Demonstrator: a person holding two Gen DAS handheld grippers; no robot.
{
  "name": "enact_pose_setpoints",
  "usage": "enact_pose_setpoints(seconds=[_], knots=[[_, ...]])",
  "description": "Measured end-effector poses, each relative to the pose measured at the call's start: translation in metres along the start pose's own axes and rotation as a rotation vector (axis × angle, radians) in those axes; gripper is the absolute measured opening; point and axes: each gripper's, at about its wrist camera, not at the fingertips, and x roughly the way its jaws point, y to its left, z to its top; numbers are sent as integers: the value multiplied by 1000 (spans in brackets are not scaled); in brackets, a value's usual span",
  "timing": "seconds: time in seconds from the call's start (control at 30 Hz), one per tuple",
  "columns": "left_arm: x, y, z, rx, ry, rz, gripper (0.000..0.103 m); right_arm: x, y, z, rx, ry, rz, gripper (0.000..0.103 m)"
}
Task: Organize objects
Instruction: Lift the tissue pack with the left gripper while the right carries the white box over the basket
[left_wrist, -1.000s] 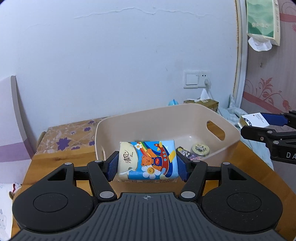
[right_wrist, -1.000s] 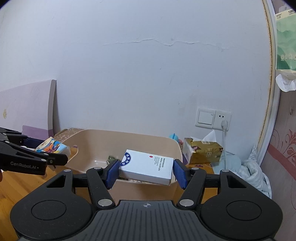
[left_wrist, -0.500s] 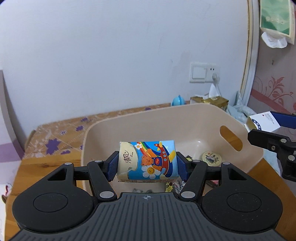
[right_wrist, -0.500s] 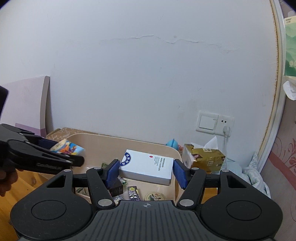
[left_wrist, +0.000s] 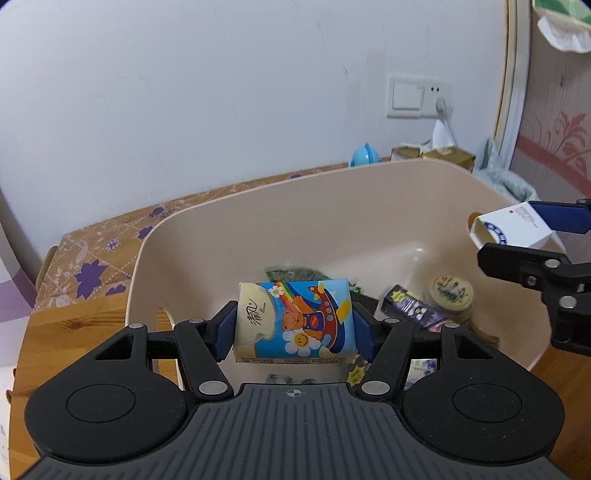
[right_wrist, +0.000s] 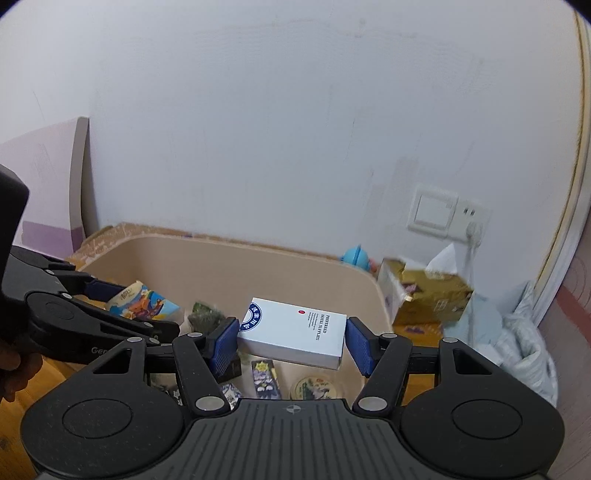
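My left gripper is shut on a blue cartoon-bear tissue pack and holds it over the near left part of the beige plastic bin. My right gripper is shut on a white box with a blue round logo and holds it over the bin's right side. The right gripper with its box also shows at the right in the left wrist view. The left gripper and pack show at the left in the right wrist view.
In the bin lie a round tin, a dark patterned packet, a green packet and other small items. The bin sits on a wooden table. A gold tissue box, a blue toy and crumpled cloth lie beyond it by the wall.
Both grippers have moved forward and now hang over the bin's inside, each still holding its object. The bin's contents have come into view.
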Motion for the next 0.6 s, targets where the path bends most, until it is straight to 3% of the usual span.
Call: enact_pose_setpoints(seconds=[0.37,0.6], knots=[[17,3,6,5,98,-6,64,35,3,-9,-29,139,16,60],[22,1,6,29,158,-17,64,38,4,-13,-30,181,24,61]])
